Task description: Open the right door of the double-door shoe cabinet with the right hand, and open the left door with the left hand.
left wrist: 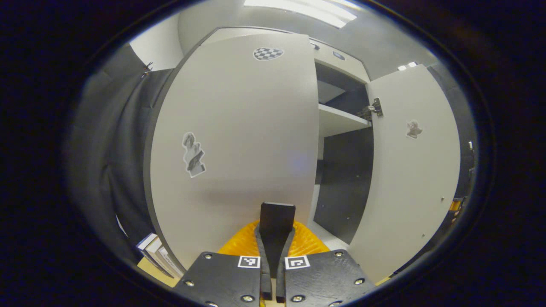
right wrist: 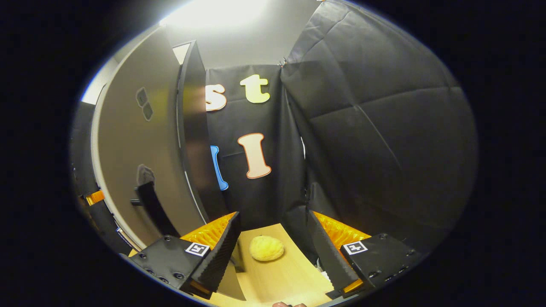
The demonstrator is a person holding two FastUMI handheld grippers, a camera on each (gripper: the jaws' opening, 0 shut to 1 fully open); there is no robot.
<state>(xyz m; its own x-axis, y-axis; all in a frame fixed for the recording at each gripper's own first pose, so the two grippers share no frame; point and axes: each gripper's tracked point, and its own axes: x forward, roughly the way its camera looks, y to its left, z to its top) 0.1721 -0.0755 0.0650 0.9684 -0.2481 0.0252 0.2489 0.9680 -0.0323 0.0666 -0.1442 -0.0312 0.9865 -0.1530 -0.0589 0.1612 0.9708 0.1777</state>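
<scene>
Left gripper view first: the left hand-held gripper sits at the bottom centre, its two fingers pressed flat together, closed on nothing, with its tip close against the left door. That door fills the middle of the frame and appears closed, with a sticker at centre left and a checkered patch near its top. Right of it the cabinet stands open: a pale shelf crosses the dark inside, and the right door is swung wide at the right of the frame, a hinge at its upper edge.

Over to the right gripper view: the right hand-held gripper has its fingers spread wide apart at the bottom, gripping nothing. Between them lies a yellow ball on the wooden floor. The open right door stands at the left of the frame, with the other gripper's finger showing in front of it.
</scene>
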